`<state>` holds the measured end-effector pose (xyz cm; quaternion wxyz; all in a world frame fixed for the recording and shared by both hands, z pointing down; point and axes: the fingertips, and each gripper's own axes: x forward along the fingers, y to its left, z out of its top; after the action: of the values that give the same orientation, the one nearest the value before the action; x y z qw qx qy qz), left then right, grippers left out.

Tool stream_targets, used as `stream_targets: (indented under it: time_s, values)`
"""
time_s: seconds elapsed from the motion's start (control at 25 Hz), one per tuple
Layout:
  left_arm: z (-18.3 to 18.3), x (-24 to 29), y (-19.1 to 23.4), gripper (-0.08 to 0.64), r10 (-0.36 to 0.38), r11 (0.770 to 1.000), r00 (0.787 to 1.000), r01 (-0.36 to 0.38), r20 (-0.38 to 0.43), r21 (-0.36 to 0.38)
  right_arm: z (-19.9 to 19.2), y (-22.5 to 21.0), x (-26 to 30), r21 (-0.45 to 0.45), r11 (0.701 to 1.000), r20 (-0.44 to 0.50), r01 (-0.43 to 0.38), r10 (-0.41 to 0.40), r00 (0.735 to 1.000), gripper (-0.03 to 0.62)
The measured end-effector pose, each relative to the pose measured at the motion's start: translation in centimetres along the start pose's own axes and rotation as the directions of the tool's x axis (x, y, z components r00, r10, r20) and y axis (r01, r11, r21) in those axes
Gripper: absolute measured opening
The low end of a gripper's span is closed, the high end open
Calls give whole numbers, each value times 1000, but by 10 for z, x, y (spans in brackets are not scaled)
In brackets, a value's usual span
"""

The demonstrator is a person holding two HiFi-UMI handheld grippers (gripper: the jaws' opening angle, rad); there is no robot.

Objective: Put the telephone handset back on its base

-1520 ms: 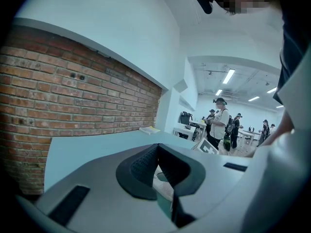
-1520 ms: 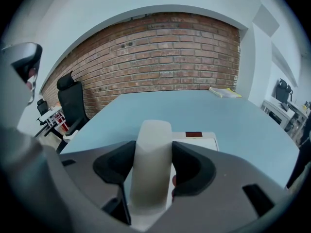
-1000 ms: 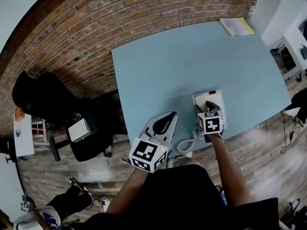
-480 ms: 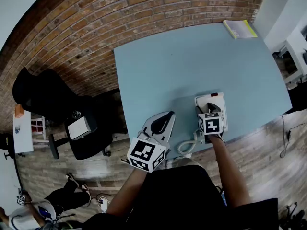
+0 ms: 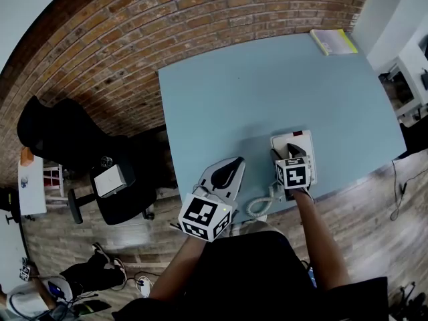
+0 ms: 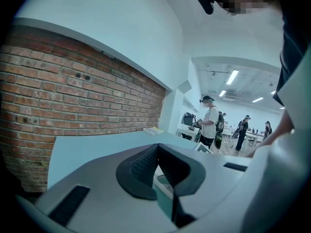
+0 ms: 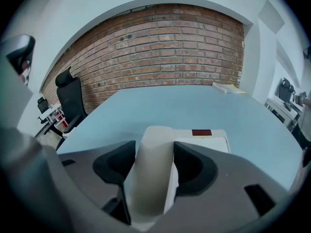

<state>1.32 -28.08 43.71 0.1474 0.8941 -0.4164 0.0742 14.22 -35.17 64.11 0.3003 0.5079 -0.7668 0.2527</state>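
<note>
Far left, off the surface: 1 black office chair (image 5: 57, 136), no part in the work. Item 1, your left tongs (image 5: 233, 167): jaws drawn together with nothing between them, hanging over the near left corner of the pale blue surface (image 5: 234, 92), apart from the telephone. Item 2, coiled cord (image 5: 259, 204): 1 white coil at the near edge, between your 2 tongs, running toward the telephone. Item 3, your right tongs (image 7: 154, 152): jaws closed on the cream handset (image 7: 149, 188), gripping it round its middle, its long axis pointing away from you. Item 4, base (image 7: 206, 142): white, 1 red patch (image 7: 201, 132) at its far end, sitting by the near edge, right of centre. The handset lies along the base's left side, over or on the cradle; whether it is fully seated cannot be told. Far right, back corner: 1 yellow-covered booklet (image 5: 332, 39), uninvolved. Step in hand, by judgement: the set-down, close to the end of the task. The next move calls for you to settle the handset level into its cradle, then part the right jaws and lift straight up, so that neither handset nor cord is dragged off. The left tongs have no need to act.
</note>
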Motion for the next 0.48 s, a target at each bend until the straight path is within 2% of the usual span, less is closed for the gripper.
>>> stream_targets:
  time_s: [0.48]
  values:
    - [0,-1,-3,9,-10,1000,1000,10,-3,2,7,0,-8,23,1000,21,2,-3,1000,245]
